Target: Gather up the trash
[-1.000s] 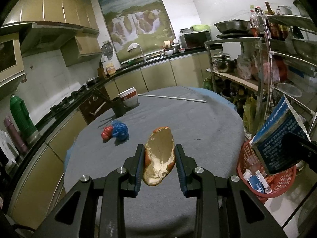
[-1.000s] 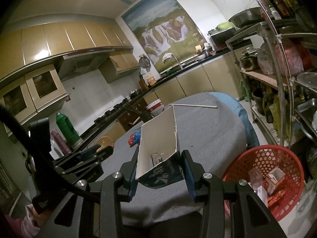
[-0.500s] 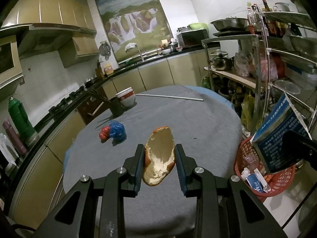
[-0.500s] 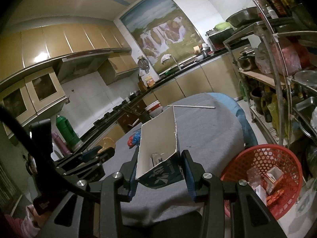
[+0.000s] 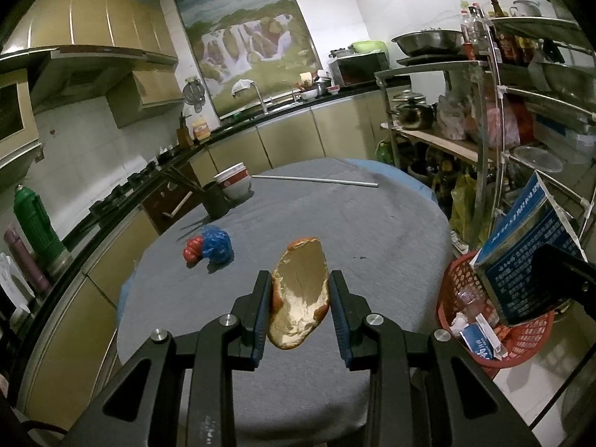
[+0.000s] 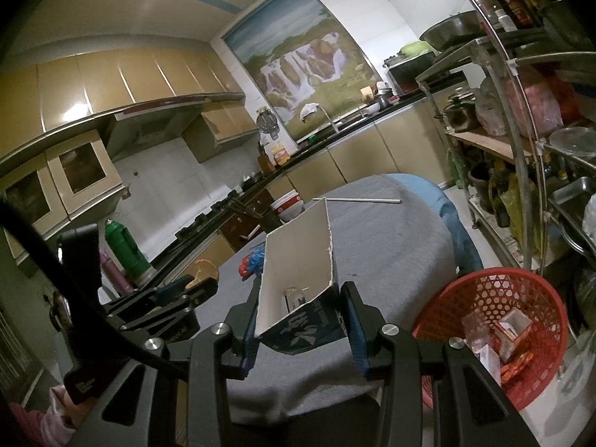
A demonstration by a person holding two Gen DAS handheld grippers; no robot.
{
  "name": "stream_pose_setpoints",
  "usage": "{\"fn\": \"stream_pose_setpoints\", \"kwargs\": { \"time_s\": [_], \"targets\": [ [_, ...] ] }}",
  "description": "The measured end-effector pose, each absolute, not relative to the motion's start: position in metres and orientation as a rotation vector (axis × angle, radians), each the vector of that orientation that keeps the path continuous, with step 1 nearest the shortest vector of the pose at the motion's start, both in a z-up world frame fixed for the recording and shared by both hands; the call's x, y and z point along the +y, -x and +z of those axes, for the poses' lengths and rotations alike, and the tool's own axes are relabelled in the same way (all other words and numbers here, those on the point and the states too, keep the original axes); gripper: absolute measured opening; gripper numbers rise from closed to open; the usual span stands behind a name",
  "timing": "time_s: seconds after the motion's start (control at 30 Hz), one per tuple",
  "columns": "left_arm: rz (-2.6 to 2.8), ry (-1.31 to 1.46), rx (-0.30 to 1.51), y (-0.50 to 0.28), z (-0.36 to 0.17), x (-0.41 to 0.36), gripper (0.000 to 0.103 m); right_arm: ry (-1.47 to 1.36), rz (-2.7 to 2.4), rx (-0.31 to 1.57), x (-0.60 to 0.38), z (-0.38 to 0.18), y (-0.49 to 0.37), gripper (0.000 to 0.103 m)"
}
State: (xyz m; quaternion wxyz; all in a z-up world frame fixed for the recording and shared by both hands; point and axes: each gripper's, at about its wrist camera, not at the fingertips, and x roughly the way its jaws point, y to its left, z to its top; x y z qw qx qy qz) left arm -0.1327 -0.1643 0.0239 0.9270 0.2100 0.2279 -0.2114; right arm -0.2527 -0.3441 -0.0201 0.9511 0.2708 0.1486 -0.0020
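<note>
Left gripper (image 5: 300,313) clamps bread piece (image 5: 300,307) above grey table (image 5: 372,231).

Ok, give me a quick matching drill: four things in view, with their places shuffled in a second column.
Things:
1. bread piece
2. blue box
3. red basket
4. blue and red bag

Places:
A. lying on the grey table
B. between the left gripper's fingers
C. on the floor beside the table
D. between the right gripper's fingers

Pairs: 1-B, 2-D, 3-C, 4-A
</note>
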Motion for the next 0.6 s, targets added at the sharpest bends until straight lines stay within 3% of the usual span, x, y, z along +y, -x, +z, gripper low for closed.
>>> {"fn": "stream_pose_setpoints", "kwargs": {
  "time_s": [0.6],
  "targets": [
    [-0.448, -0.464, 0.464, 0.1341, 0.0197, -0.1728, 0.033, -0.583, -0.018, 0.294, -0.3466, -0.0214, 0.2621, 0.042]
  ]
}}
